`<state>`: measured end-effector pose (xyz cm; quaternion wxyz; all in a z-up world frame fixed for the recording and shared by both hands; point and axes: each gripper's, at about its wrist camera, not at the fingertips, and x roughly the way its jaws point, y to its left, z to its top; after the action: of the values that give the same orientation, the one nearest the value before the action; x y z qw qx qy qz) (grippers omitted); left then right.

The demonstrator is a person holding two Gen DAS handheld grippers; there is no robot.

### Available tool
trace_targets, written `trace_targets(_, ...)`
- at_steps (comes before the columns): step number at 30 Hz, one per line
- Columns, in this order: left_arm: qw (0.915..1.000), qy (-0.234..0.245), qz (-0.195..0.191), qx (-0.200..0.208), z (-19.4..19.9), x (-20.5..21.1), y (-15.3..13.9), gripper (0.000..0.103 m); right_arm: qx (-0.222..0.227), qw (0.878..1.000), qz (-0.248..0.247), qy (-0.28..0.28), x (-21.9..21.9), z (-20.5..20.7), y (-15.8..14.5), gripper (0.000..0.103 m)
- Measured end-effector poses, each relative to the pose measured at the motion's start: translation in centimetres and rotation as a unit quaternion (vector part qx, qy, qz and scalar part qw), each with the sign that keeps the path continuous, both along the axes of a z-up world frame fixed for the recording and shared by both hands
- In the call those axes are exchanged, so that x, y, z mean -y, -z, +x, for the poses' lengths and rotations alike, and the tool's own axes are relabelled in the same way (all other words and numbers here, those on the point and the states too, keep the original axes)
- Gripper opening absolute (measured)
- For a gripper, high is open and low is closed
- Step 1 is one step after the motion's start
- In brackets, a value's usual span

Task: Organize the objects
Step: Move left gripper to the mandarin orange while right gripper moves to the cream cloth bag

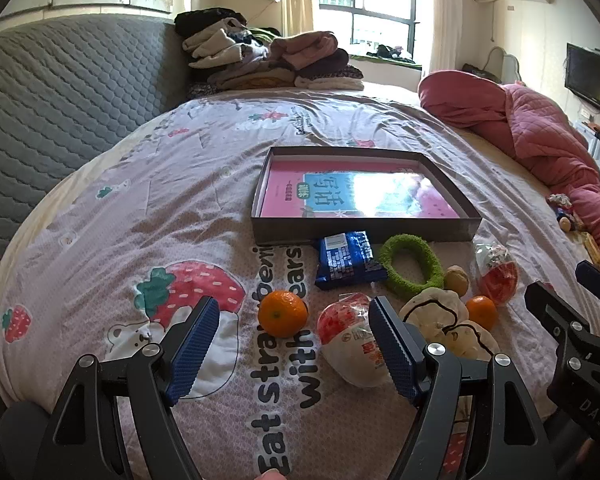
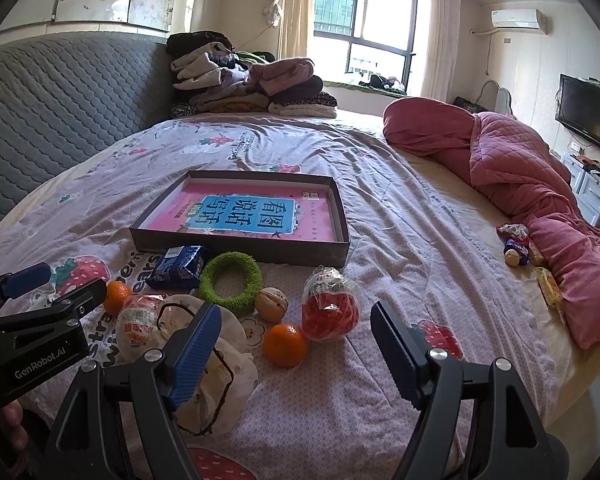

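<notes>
A shallow dark box (image 1: 364,229) (image 2: 240,248) with a pink book inside lies on the bed. In front of it lie a blue packet (image 1: 346,258) (image 2: 180,266), a green ring (image 1: 410,262) (image 2: 230,276), a walnut (image 1: 456,279) (image 2: 272,304), two oranges (image 1: 282,313) (image 2: 285,344), two red-and-white wrapped snacks (image 1: 350,340) (image 2: 330,306) and a cream pouch (image 1: 446,322) (image 2: 220,376). My left gripper (image 1: 294,344) is open and empty, above an orange and a snack. My right gripper (image 2: 296,350) is open and empty, near the other orange.
A pile of folded clothes (image 1: 268,60) sits at the head of the bed by a grey quilted headboard (image 1: 60,92). A pink quilt (image 2: 532,184) lies along the right side, with small snacks (image 2: 516,248) beside it. A TV (image 2: 588,112) hangs on the right wall.
</notes>
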<state>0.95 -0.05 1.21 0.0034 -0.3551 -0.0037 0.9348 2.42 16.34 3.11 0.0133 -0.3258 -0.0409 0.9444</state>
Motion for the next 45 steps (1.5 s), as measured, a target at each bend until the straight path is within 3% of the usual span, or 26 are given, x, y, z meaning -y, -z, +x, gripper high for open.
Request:
trace_targets(20,1.0000,0.004,-0.004,0.006,0.5,0.0,0.1,0.078,0.010,1.000,-0.007,-0.023,0.7,0.9,0.5,0.076)
trace_targets(45,0.9982,0.010,-0.019,0.055,0.7,2.0,4.0,0.078,0.059,0.994,-0.029,-0.082,2.3,2.1,3.8,0.077)
